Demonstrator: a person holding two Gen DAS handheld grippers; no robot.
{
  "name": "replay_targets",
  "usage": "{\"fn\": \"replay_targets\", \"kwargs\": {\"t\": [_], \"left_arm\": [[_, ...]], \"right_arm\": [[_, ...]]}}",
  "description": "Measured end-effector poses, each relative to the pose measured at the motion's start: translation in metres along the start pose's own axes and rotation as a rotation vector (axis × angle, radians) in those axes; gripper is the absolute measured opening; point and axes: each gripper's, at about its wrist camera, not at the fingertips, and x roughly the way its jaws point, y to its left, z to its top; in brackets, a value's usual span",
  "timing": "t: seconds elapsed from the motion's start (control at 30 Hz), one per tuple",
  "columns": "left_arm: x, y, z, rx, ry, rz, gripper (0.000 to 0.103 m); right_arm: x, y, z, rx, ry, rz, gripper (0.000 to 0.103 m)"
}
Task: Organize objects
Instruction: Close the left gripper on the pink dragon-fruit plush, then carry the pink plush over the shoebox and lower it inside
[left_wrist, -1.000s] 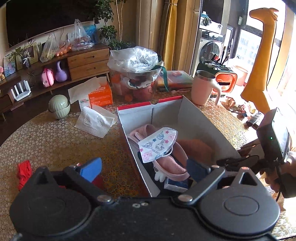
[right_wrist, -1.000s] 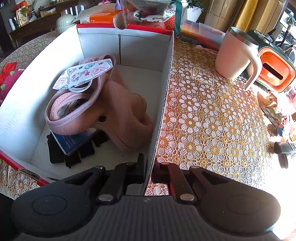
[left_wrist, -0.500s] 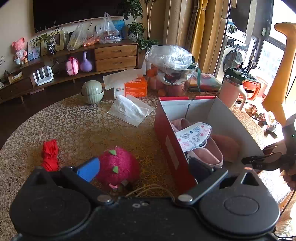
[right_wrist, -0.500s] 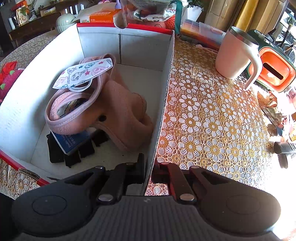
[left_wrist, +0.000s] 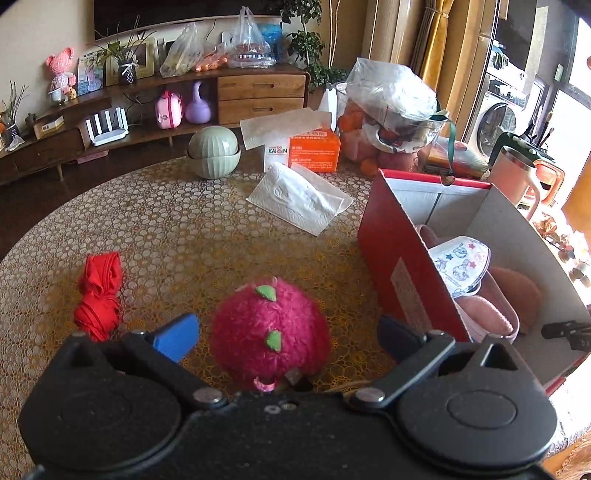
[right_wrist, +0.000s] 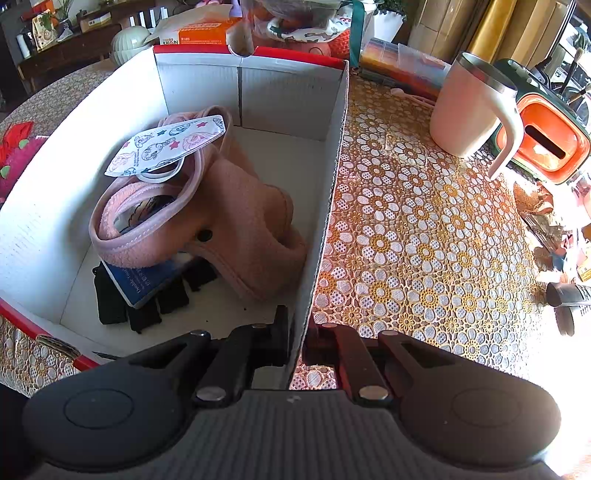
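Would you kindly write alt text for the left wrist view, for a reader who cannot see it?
The left claw, jaws open, flanks a fuzzy pink plush fruit on a lace-covered table. A red box with a patterned face mask and pink slippers stands right, a red cloth left.

The box (left_wrist: 400, 236) is red outside and white inside, holding a pink slipper (right_wrist: 236, 206) and a white mask (right_wrist: 168, 149) printed with stars and cartoons. Left of the box sit a magenta plush (left_wrist: 271, 328) with green leaves and a red cloth (left_wrist: 98, 291) on the gold floral tablecloth (right_wrist: 424, 236).

Plush fruit (left_wrist: 271, 328) left of box (left_wrist: 406, 280), on table (left_wrist: 166, 236)
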Motion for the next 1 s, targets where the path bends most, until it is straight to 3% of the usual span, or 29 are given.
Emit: {"fn": "replay_targets", "kwargs": {"t": [0.47, 1.0], "left_arm": [[0.062, -0.009, -0.005, 0.039, 0.163, 0.098, 0.102], [0.056, -0.001, -0.002, -0.010, 0.135, 0.103, 0.077]], "right_arm": [[0.000, 0.000, 0.001, 0.001, 0.001, 0.000, 0.006], [0.001, 0.000, 0.002, 0.001, 0.002, 0.001, 0.006]]}}
